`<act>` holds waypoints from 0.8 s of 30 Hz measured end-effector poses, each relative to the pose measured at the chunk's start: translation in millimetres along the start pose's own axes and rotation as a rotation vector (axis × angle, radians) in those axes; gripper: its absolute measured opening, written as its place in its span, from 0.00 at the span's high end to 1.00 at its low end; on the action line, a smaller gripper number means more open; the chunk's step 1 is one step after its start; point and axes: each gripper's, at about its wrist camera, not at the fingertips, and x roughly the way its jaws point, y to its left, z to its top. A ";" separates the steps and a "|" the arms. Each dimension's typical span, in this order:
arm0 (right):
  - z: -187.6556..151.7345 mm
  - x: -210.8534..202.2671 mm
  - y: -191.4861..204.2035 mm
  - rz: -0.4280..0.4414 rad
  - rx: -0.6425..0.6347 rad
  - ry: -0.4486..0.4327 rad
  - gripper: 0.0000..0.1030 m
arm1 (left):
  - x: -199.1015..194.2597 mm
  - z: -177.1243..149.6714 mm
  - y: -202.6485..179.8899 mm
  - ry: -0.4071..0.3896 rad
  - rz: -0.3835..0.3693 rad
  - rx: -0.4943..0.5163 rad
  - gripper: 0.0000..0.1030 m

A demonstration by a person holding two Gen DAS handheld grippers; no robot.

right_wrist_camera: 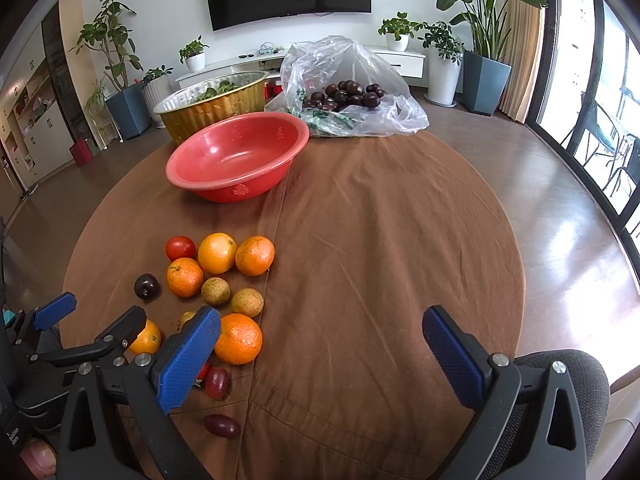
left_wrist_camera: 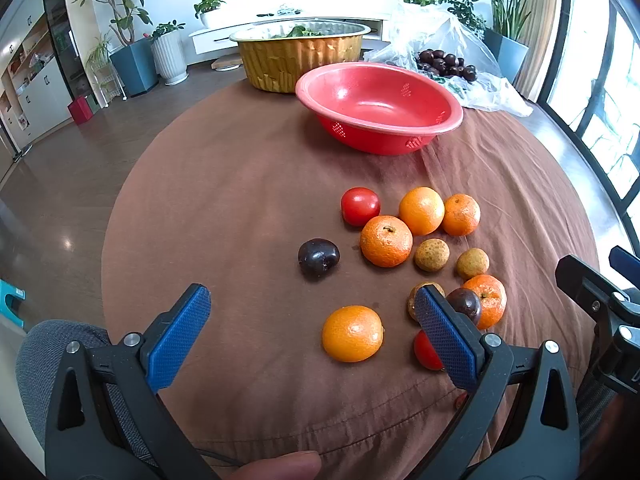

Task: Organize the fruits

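Low in both frames, the left claw and right claw gape wide, holding nothing. Oranges, tomatoes and plums cluster mid-frame on the brown-clothed bench. Beyond them sits the red bowl.

Landmark: the red bowl, all places told from it.
Brown fruit nearest the camera side of the bowl: in the left wrist view the small brown fruit is mostly behind the left gripper's right finger pad.
Red tomato: same side, further from the bowl; its right half is covered by that pad.
Gold basin: behind the bowl; greens inside show only as a dark sliver (kind cannot be told).
Plastic bag: behind and right of the bowl; its dark round fruits are too small to name.
Left gripper: in the right wrist view, it hides part of an orange.
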 end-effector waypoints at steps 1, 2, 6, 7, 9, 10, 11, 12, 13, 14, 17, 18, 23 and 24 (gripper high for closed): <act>0.0 0.0 0.1 0.000 0.000 0.000 0.00 | 0.0 -0.2 -0.3 0.000 0.000 0.000 0.00; 0.1 -0.1 0.1 -0.001 -0.001 0.001 0.00 | -0.1 -0.2 -0.4 0.001 -0.001 0.000 0.00; -0.1 -0.1 0.1 -0.001 -0.001 0.000 0.00 | 0.0 0.2 -0.7 0.000 -0.003 0.000 0.00; -0.1 0.0 0.0 -0.001 0.000 0.000 0.00 | 0.1 0.4 -0.7 0.000 -0.002 0.000 0.00; -0.1 0.2 0.1 0.000 0.000 0.001 0.00 | 0.0 -0.1 -1.6 0.000 0.003 -0.001 0.00; -0.1 0.0 0.0 0.000 0.000 0.002 0.00 | 0.0 -0.3 -2.0 0.000 0.002 0.000 0.00; -0.2 0.1 0.1 0.000 -0.001 0.002 0.00 | 0.1 -0.3 -1.8 0.001 0.000 0.001 0.00; -0.3 -0.1 0.1 0.000 -0.001 0.001 0.00 | 0.0 0.0 -0.8 0.000 -0.001 0.001 0.00; -0.2 0.0 0.0 -0.001 -0.001 0.001 0.00 | -0.1 0.2 0.6 -0.002 -0.002 0.002 0.00; -0.3 0.0 -0.1 0.000 -0.002 0.001 0.00 | -0.3 0.1 2.7 -0.003 -0.002 0.002 0.00; -0.5 0.5 -0.5 0.001 0.000 0.002 0.00 | -1.4 -0.7 12.7 -0.014 -0.015 0.004 0.00; -1.5 1.4 -0.9 0.005 0.001 0.004 0.00 | -2.0 -0.9 17.4 -0.019 -0.036 0.003 0.00; -9.4 -2.0 -2.5 0.049 0.000 -0.007 0.00 | -4.6 0.7 37.6 -0.026 -0.226 0.053 0.00; -11.8 -4.4 -2.5 0.061 -0.004 -0.015 0.00 | -6.3 0.7 41.7 -0.033 -0.256 0.070 0.00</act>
